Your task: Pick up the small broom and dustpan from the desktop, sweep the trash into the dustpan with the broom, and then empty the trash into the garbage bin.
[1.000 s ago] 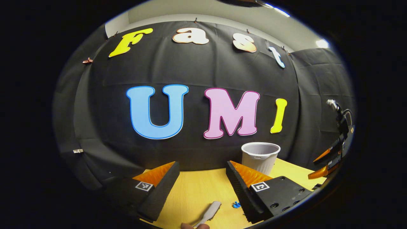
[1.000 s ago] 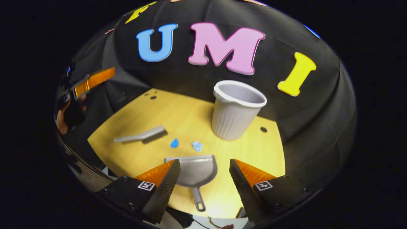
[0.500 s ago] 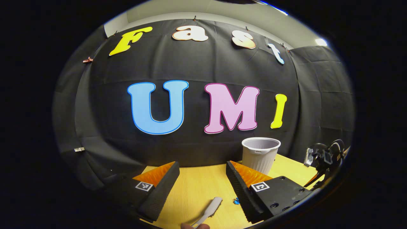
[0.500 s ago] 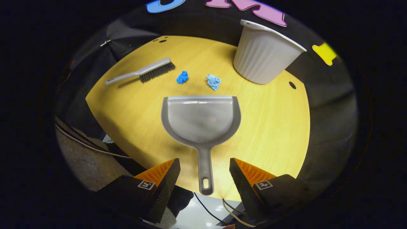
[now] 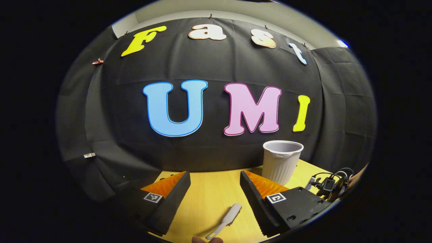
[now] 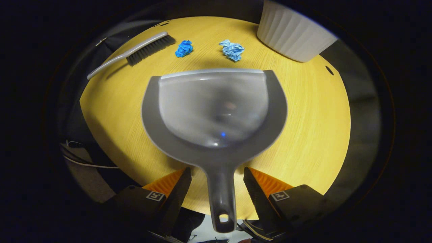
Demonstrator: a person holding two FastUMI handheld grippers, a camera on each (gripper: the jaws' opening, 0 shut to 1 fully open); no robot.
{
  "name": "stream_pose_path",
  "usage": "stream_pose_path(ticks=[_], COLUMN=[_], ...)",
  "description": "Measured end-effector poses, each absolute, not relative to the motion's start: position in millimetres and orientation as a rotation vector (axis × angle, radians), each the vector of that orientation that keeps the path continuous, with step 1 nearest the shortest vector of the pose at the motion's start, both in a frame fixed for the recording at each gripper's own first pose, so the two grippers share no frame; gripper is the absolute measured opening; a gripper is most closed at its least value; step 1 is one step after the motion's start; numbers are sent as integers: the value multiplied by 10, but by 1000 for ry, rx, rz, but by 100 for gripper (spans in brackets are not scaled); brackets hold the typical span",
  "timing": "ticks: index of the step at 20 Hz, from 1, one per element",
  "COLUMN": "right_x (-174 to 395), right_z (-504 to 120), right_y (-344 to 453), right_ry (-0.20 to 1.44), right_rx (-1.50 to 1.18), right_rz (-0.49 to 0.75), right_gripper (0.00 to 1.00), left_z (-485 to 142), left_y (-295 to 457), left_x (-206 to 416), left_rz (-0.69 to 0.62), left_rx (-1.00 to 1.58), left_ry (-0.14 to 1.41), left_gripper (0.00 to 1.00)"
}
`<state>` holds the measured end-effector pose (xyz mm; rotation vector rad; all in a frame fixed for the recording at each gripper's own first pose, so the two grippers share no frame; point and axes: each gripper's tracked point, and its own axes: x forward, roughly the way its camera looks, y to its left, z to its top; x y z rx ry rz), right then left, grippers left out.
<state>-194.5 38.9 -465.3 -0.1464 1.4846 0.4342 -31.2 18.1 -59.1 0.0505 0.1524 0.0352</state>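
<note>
Between your right gripper's point(image 6: 216, 184) parted fingers lies the dustpan's point(image 6: 214, 111) handle, ungripped, on the desk point(image 6: 310, 135). Beyond it sit two trash wads point(image 6: 184, 49), broom point(image 6: 143, 54), bin point(image 6: 293, 37). Your left gripper point(image 5: 214, 185) hovers open.

Your left gripper point(image 5: 215, 184) sat low over the wooden desktop point(image 5: 212, 195) with its two fingers spread apart and nothing between them. Past the gap, near the bottom edge, the small broom point(image 5: 225, 220) lay flat on the desktop, its handle end pointing toward you and its head angled up to the right; a fingertip point(image 5: 206, 240) showed just beside that handle end. The white ribbed garbage bin point(image 5: 281, 161) stood upright behind the right finger, close to the black cloth wall point(image 5: 209, 67). At the far right, low over the desktop edge, you could see the other gripper point(image 5: 329, 185) with its looped cables.
</note>
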Motion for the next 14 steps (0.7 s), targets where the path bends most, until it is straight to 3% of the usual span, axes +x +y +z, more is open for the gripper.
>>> stream_pose_path(ticks=[6,7,10,14], right_x=[-1777,-1757,-1784,-1777], right_z=[-4759,-4779,-4767,-4767], right_y=[500,484,431,488], right_ry=[1520,1536,1587,1535], right_rx=[-141,-135,-125,-177], right_rz=[460,445,411,491], right_gripper=[94,90,48,47], left_z=[-667,-676,-721,-943], left_y=[206,202,197,155], left_x=[-310,-311,-292,-246], left_rz=[45,42,38,12], left_rx=[44,48,45,7], left_ry=[171,172,177,238], left_gripper=[96,96,96,96])
